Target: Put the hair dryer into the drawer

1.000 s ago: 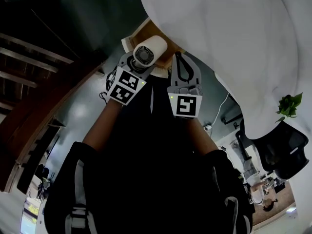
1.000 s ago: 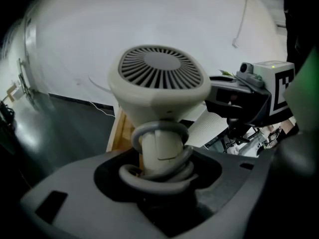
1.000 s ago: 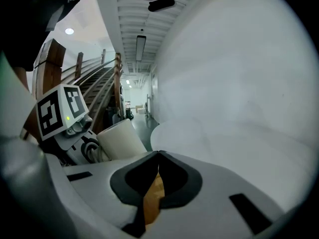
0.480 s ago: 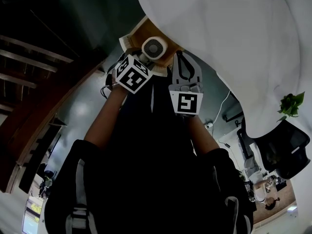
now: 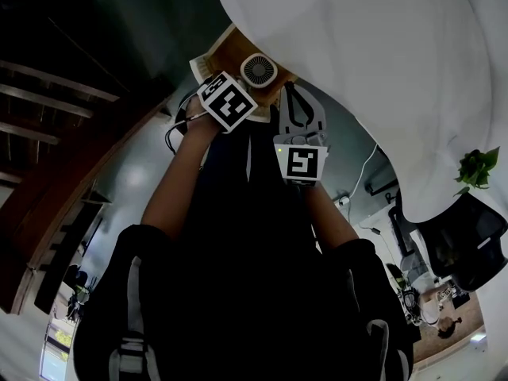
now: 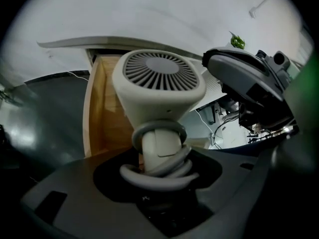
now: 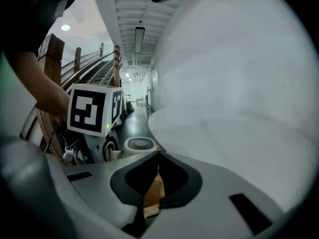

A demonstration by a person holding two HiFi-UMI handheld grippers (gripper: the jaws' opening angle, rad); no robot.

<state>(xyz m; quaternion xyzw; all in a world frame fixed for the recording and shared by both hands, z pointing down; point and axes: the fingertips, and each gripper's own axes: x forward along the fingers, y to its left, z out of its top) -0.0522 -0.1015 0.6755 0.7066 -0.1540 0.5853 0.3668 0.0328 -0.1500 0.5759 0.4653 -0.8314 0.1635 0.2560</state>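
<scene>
Left claw point(image 6: 158, 172): clamped on the hair dryer's handle, the dark matte jaws pressing either side of the stem and its wrapped cord.
Right claw point(image 7: 158, 156): jaws together at the tips with nothing gripped; the smooth grey curved jaws leave a leaf-shaped gap through which pale wood shows.
Hair dryer point(image 6: 159, 83): cream, matte plastic; a squat head with rounded corners, its flat end a round grille of fine radial slots around a plain grey hub. A short cylindrical handle runs down from it into the left claw. It is held in front of the open drawer, close under the table's edge; whether it has passed the drawer's rim cannot be told.
Cord point(image 6: 164, 176): grey, rubbery and round in section, looped in several coils around the handle, with one ring higher up just under the head.
Drawer point(image 6: 102, 108): pulled open below the table top; a box of light, fine-grained wood with flat straight walls and a paler rim.
Table top point(image 6: 149, 14): white, smooth and flat, with a thin rounded edge.
Marker cube point(image 5: 228, 101): on the left claw, white faces printed with black squares, sharp-edged.
Floor point(image 6: 40, 113): dark grey, glossy, with soft reflections.
</scene>
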